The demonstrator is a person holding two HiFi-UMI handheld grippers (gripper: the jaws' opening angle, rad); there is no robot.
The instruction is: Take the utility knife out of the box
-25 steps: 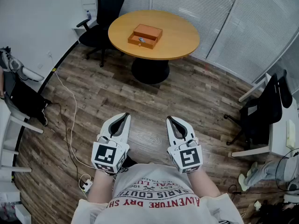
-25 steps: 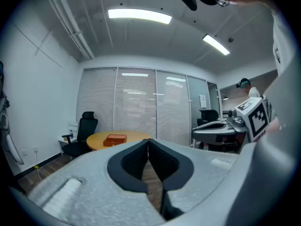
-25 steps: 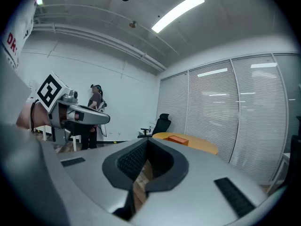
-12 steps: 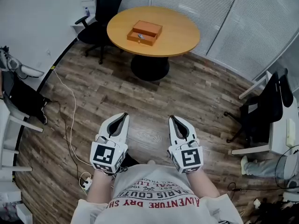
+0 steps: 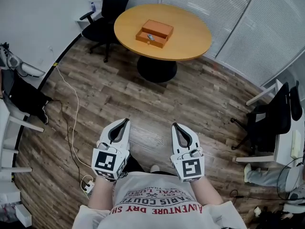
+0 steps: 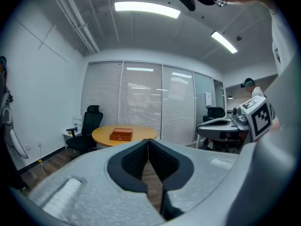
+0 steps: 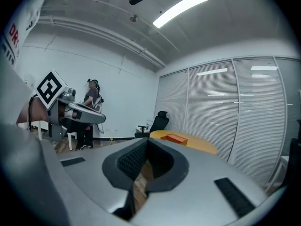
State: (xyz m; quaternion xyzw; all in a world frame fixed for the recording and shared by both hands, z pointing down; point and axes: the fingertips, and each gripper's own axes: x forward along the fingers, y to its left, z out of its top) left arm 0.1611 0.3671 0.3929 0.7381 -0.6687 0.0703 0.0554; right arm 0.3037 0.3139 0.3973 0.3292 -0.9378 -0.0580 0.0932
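Standing well back from the round desk [image 5: 190,32], the person holds both tools low in front of the body, side by side above the wooden floor [image 5: 143,94]. The left hand-held gripper [image 5: 125,122] has its jaws brought together at the tips, with nothing between them. The right hand-held gripper [image 5: 175,126] is closed in the same way and also empty. Both point toward the desk, each with its marker cube nearest the person's shirt [image 5: 157,204].

An orange-brown box [image 5: 154,33] sits near the middle of the desk, well apart from both grippers. What looks like the utility knife [image 5: 150,36], a small pale thing, lies on the box's front part, too small to make out clearly.

A black office chair [image 5: 107,11] stands just beside the desk on its left, near the white wall. White blinds [image 5: 228,13] cover the glass behind the desk. A pale cable [image 5: 71,109] trails across the floor at the left. Another black chair [image 5: 271,118] stands at the right edge of the room.
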